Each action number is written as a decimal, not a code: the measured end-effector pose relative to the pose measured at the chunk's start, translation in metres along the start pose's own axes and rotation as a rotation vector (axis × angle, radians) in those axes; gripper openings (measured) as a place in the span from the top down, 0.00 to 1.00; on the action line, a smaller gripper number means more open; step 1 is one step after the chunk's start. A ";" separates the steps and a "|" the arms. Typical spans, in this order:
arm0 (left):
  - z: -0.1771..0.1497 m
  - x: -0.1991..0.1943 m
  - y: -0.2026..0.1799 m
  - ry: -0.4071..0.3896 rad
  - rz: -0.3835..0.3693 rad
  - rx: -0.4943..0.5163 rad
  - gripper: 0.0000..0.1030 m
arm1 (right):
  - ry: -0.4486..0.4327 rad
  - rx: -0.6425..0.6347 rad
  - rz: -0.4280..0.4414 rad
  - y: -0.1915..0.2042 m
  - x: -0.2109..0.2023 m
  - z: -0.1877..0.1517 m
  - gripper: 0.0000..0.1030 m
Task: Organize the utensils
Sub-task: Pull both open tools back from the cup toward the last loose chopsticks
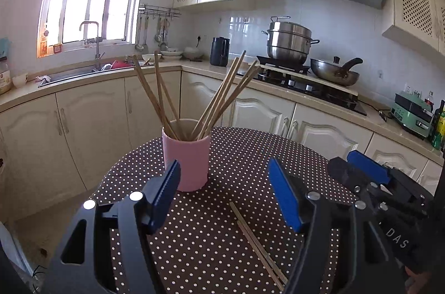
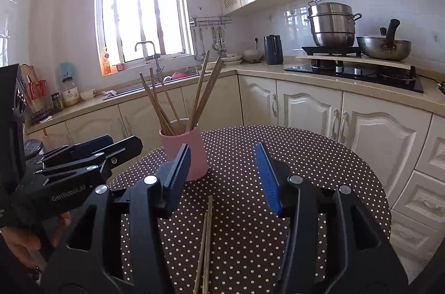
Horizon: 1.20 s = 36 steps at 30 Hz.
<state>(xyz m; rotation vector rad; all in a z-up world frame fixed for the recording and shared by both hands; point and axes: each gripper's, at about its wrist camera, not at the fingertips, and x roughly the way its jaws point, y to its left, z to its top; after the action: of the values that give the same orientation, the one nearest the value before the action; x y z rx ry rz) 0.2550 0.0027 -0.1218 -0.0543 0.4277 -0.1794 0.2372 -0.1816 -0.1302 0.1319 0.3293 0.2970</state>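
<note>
We note both blue-padded black grippers, left and right, with jaws apart and empty above the brown polka-dot round table, where seemingly two loose wooden chopsticks lie near the pink cylindrical cup holding upright wooden chopsticks.

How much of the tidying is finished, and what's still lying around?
Mostly done: several wooden chopsticks already stand in the pink cylindrical cup. Nothing is in hand; the left claw and right claw are both open and empty. Left: a loose pair of chopsticks lying on the polka-dot tablecloth.
</note>
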 end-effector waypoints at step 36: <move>-0.090 0.085 -0.030 0.620 0.066 0.074 0.37 | 0.350 0.085 -0.031 -0.054 0.016 -0.083 0.45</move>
<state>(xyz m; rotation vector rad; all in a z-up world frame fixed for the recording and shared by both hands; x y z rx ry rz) 0.2888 -0.0436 -0.2354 0.0915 1.0391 -0.1445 0.2377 -0.2213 -0.2225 0.1585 0.6913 0.2748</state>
